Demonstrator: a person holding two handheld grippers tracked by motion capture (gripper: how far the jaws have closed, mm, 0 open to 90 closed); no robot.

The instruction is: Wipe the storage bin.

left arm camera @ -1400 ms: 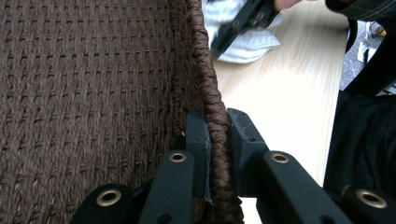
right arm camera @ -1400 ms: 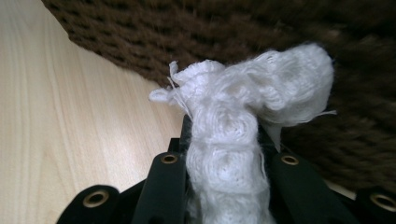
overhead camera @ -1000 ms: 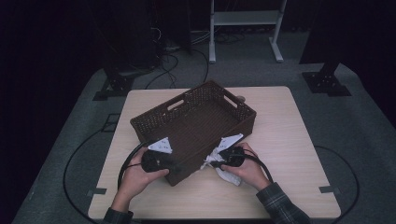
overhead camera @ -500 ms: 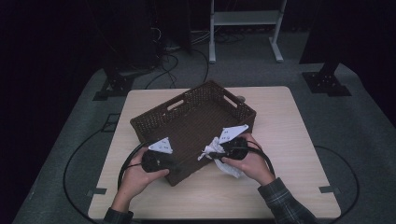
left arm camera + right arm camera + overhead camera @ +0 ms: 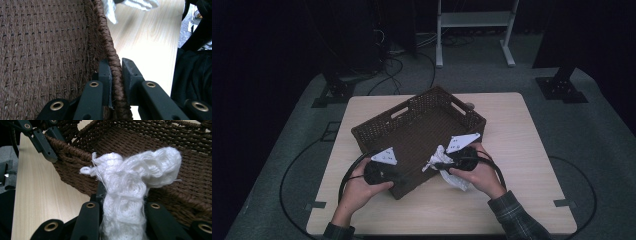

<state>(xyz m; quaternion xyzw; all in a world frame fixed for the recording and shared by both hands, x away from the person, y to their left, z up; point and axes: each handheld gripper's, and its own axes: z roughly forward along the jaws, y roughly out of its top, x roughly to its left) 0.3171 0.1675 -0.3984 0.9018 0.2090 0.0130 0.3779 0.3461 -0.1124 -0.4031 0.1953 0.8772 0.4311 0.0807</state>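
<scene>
Lifted since a second ago, the right gripper (image 5: 438,164) now holds the white cloth (image 5: 130,187) pinched in its jaws above the basket's (image 5: 377,127) near rim. Left gripper (image 5: 115,75) clamps that rim at the near corner, jaws narrow.

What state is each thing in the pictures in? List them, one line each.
Wicker basket: upright on the table, nothing inside, near rim clamped.
White cloth: bunched, lifted at the basket's near edge, not yet in.
Left gripper: shut on the basket rim.
Right gripper: shut on the cloth.
Table: bearing the basket.
</scene>
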